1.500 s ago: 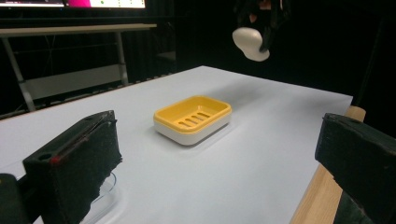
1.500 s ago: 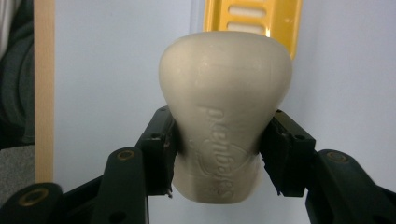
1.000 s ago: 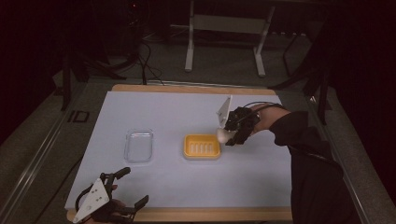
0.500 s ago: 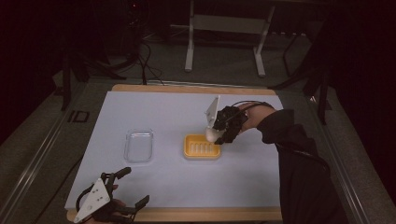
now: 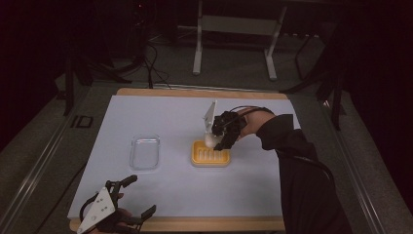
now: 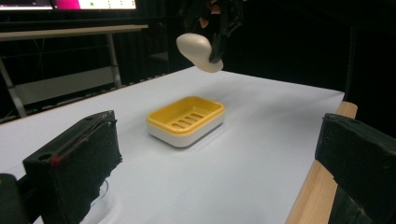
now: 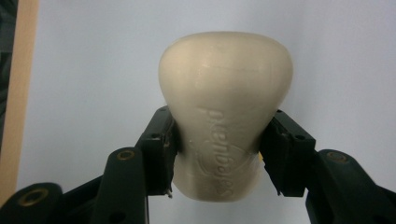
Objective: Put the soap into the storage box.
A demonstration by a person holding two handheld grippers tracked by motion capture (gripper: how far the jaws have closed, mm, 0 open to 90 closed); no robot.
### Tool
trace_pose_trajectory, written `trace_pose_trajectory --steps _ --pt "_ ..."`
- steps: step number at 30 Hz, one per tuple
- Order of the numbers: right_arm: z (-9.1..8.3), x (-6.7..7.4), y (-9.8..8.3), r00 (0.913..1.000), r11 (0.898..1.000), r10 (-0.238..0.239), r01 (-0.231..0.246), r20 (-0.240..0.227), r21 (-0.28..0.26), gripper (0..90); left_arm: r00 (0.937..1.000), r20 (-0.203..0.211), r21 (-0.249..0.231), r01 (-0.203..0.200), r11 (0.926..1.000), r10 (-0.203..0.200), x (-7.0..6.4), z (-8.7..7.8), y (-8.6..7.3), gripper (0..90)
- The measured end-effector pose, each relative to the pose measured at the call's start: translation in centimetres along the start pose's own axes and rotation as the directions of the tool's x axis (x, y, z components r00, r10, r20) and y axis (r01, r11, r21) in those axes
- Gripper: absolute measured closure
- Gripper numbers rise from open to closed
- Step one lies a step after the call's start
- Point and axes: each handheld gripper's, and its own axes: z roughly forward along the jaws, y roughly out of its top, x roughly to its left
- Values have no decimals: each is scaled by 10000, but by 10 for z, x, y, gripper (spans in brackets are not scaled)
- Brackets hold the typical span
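**Onlooker A:** Soap (image 7: 224, 126) going into the dish, that's the job as far as I can tell. Biggest to smallest: white table (image 5: 165, 117) with a wooden edge, then the yellow soap dish (image 5: 210, 154) around the middle of it, which I'll use as my landmark. Left of the dish, a bit apart, sits a clear plastic lid (image 5: 145, 152) lying flat.

**Onlooker B:** And the bar itself?

**Onlooker A:** Up in the air, just above the dish's far edge, not touching it. The right gripper (image 5: 217, 139) is clamped on it, jaws pinching the narrow waist of the bar. Embossed lettering faces the camera in the right gripper view.

**Onlooker B:** Other hand?

**Onlooker A:** The left gripper (image 5: 129, 197) is well away from the dish, down at the near-left corner of the table, jaws spread wide with nothing between them.

**Onlooker B:** So how far along?

**Onlooker A:** I'd say pickup and carry are done. Lowering it into the dish, letting go, maybe the lid, all of that's left. Dish looks empty.
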Motion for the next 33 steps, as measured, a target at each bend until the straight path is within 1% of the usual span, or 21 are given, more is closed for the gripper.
trace_pose_trajectory --steps 1,3,8,9,11,12,15,18,25,27,31,33 --pt "2 -1 1 10000 10000 19 -19 -30 -25 492 10000 19 11 -11 10000 11 0 0 0 1" --pt "6 0 1 9998 9998 -180 181 113 -68 492 10000 63 31 -56 10000 56 0 1 0 1" --pt "15 -2 1 9996 9996 -294 294 28 -50 492 9998 142 84 -142 9999 141 -2 2 0 1" --pt "23 -4 -1 9998 9998 -187 187 -7 -10 492 9998 154 87 -162 9998 160 -2 2 0 1" --pt "29 -5 -3 9997 9998 -203 202 -102 -95 492 9997 178 76 -174 9998 173 -2 2 0 1" --pt "32 -6 -4 9998 9999 -98 96 -156 -81 492 9997 185 80 -189 9998 187 -2 2 0 1" --pt "42 -8 -9 9997 9998 -37 32 -240 -218 492 9996 210 59 -166 9998 165 -2 2 0 1" --pt "50 -10 -12 9997 9996 35 -42 -251 -281 492 9996 217 99 -196 9998 193 -2 2 0 1" --pt "71 -14 -20 9994 9997 248 -248 -249 12 492 9995 253 104 -205 9997 202 -3 2 0 1" --pt "76 -15 -23 9987 9993 377 -377 -337 -13 492 9994 260 115 -219 9997 216 -3 2 0 1" --pt "85 -15 -26 9982 9988 434 -443 -420 -196 492 9994 280 120 -227 9997 224 -2 2 0 1" --pt "88 -15 -27 9973 9979 585 -597 -437 -264 492 9993 284 117 -234 9997 230 -2 2 0 1"
